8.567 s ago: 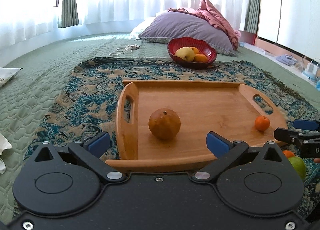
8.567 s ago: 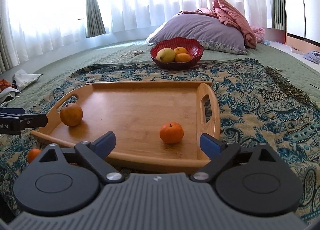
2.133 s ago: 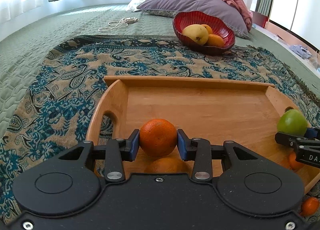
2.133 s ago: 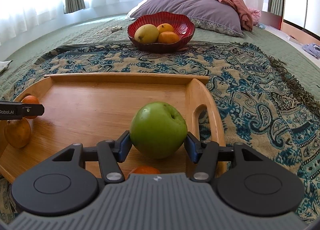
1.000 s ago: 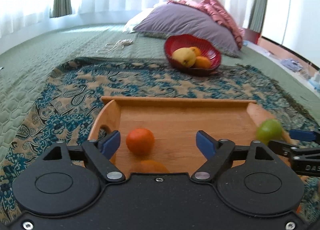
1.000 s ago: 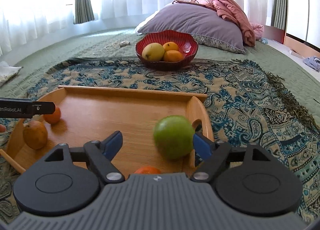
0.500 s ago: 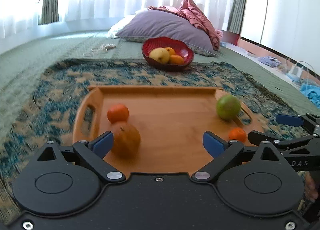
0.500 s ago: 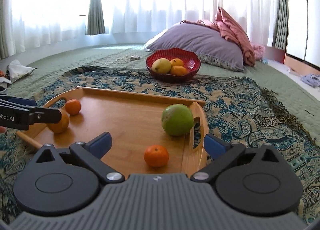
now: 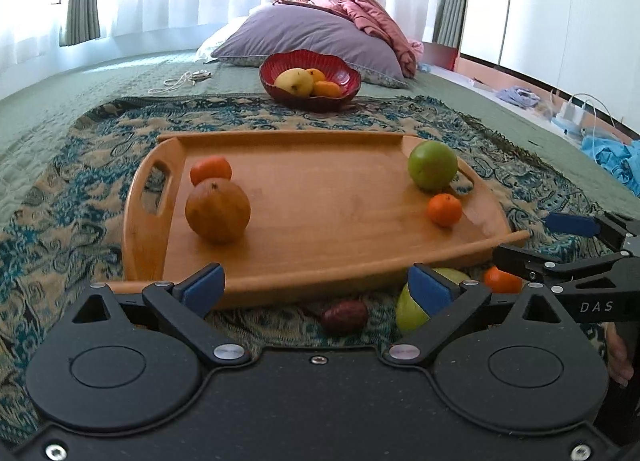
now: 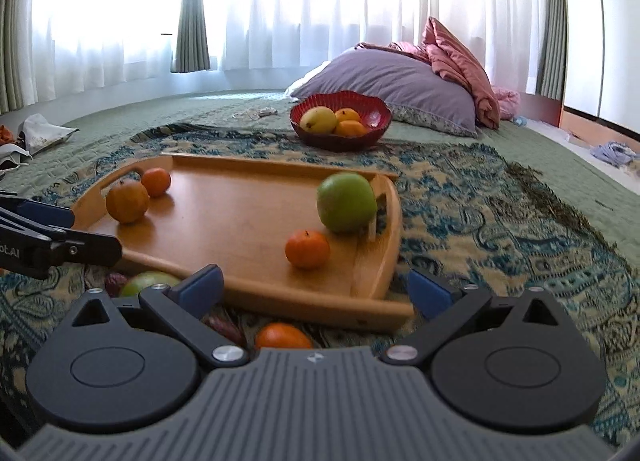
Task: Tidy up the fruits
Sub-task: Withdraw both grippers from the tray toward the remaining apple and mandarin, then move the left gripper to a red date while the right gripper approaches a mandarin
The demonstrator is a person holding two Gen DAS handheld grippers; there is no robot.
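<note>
Your left gripper [image 9: 318,287] and right gripper [image 10: 316,289] gape empty, jaws just widened; the tray [image 9: 340,221] of fruit lies just beyond them.

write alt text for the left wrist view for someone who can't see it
A wooden tray on a patterned blanket holds four fruits: two oranges left, a green apple and small orange right. The open left gripper hovers before it, above more loose fruit; a red fruit bowl sits behind.

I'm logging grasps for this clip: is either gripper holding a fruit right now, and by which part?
Nothing is held. The left gripper and the right gripper both stand open and empty, short of the wooden tray.
</note>
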